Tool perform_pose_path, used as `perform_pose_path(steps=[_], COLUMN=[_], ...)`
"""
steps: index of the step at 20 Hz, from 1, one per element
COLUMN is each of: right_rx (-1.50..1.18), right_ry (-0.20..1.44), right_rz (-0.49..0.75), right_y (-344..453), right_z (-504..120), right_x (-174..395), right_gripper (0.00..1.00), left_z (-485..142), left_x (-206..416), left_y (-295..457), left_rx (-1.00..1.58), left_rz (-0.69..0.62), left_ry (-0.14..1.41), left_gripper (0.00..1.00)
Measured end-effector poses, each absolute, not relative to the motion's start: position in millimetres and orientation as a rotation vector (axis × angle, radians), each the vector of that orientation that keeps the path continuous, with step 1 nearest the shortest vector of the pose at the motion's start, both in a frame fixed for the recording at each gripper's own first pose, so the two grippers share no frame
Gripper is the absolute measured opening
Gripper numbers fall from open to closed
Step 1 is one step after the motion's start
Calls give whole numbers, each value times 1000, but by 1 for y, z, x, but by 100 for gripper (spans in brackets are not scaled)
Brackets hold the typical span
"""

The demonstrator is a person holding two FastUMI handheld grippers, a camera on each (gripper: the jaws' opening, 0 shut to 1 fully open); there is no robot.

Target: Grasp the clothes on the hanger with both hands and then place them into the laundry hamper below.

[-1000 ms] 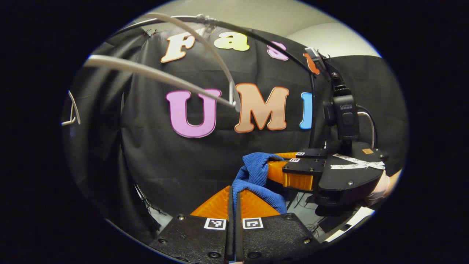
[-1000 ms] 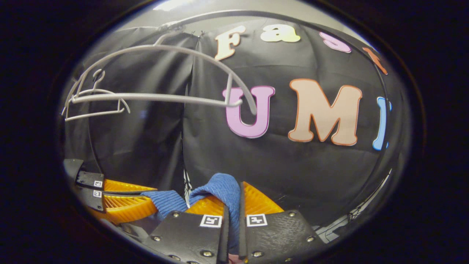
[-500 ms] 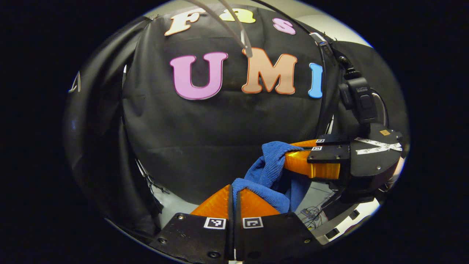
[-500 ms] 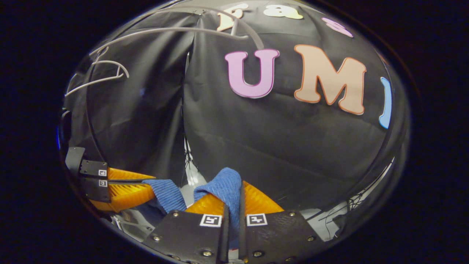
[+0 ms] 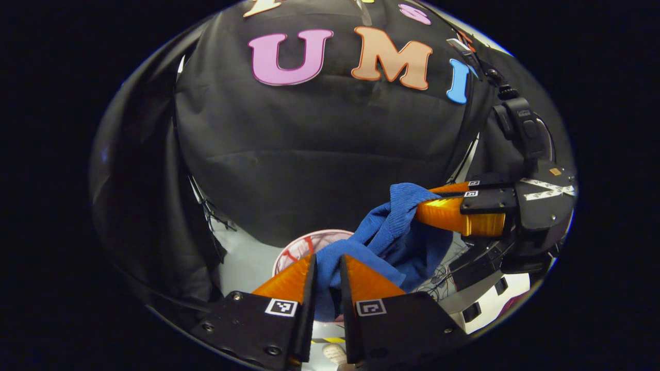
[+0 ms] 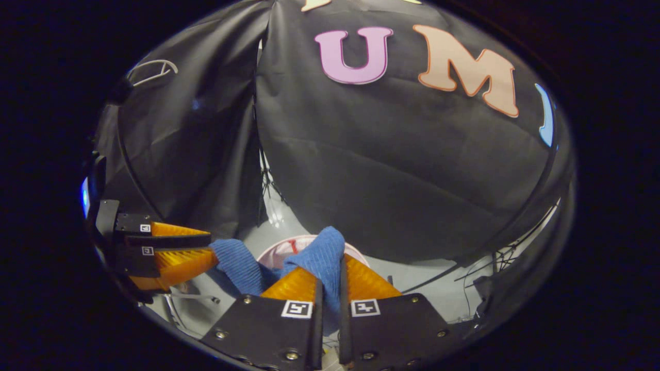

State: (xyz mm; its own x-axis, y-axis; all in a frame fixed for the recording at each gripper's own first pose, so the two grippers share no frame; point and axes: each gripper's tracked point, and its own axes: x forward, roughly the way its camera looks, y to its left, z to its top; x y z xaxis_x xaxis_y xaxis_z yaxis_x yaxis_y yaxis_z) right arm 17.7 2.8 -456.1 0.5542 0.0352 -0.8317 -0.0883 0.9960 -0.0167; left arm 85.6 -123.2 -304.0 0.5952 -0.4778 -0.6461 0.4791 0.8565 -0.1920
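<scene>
— Left gripper [image 5: 326, 268] first: how did its fingers stand?
— Clamped on the blue cloth [image 5: 392, 232], a fold of it pinched between the two orange fingers; a narrow gap showed lower down.
— And the right gripper [image 6: 330, 273]?
— Clenched on the same cloth [image 6: 319, 255], which bunched over its fingertips. In the left gripper view it [image 5: 420, 206] came in from the right, ahead of the left fingers, biting the cloth's upper end.
— So the cloth hung between them?
— Yes, slack, sagging from one grip to the other.
— Where was the hamper [image 5: 301, 247]?
— Below and just beyond the left fingers, its pale round rim partly behind the cloth. In the right gripper view it [image 6: 278, 250] sat just beyond that gripper's fingertips.
— Hanger [image 6: 149, 72]?
— High, far left of the right gripper.
</scene>
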Motion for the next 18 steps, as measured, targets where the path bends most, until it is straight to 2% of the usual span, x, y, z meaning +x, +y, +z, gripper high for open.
perform_pose_path(steps=[3, 13, 18], right_rx=[-40, -22, -19], right_ry=[1003, 967, 886], right_rz=[69, 57, 42], right_y=[3, 3, -1], right_z=[-461, -446, -410], right_x=[7, 13, 23], right_gripper=[19, 19, 19], left_z=[-304, -304, -281], left_x=[92, 89, 93], left_y=[-127, -124, -127], left_rx=[-6, -13, 2], left_rz=[-547, -543, -556], left_ry=[750, 732, 667], left_gripper=[28, 28, 28])
